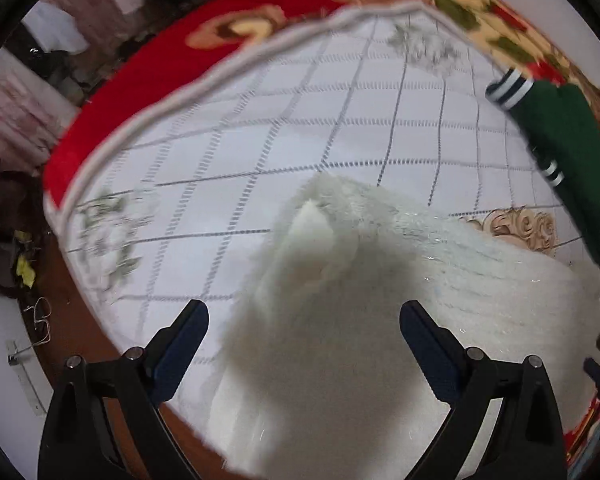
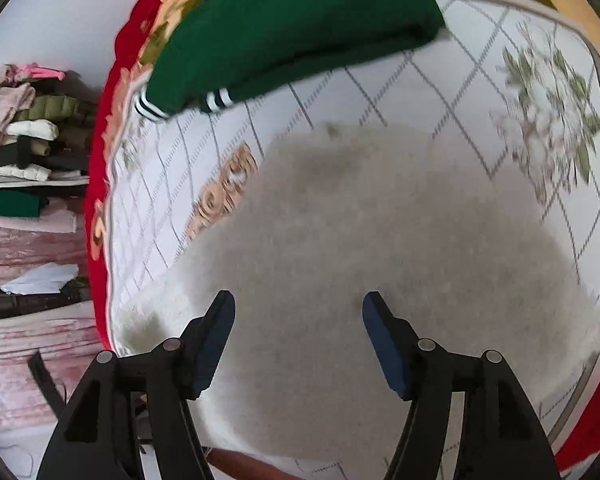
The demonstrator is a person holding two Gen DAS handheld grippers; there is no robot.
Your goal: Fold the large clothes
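White fluffy garment (image 1: pixel 380 280) on quilted bed (image 1: pixel 260 140), beneath left tool (image 1: pixel 304 344) and right tool (image 2: pixel 299 340), both wide, empty; risk: slippery pile escaping, fold skewing.

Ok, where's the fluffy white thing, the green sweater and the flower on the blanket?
fluffy white garment (image 1: pixel 480 280), left wrist view, on its furry top.
green sweater (image 2: pixel 300 16), right wrist view, middle of the folded body.
flower print (image 2: pixel 548 108), right wrist view, on the petals.

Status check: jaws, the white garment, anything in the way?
Left gripper open, right gripper open. White fluffy garment flat, unheld. Green sweater lies beside it.
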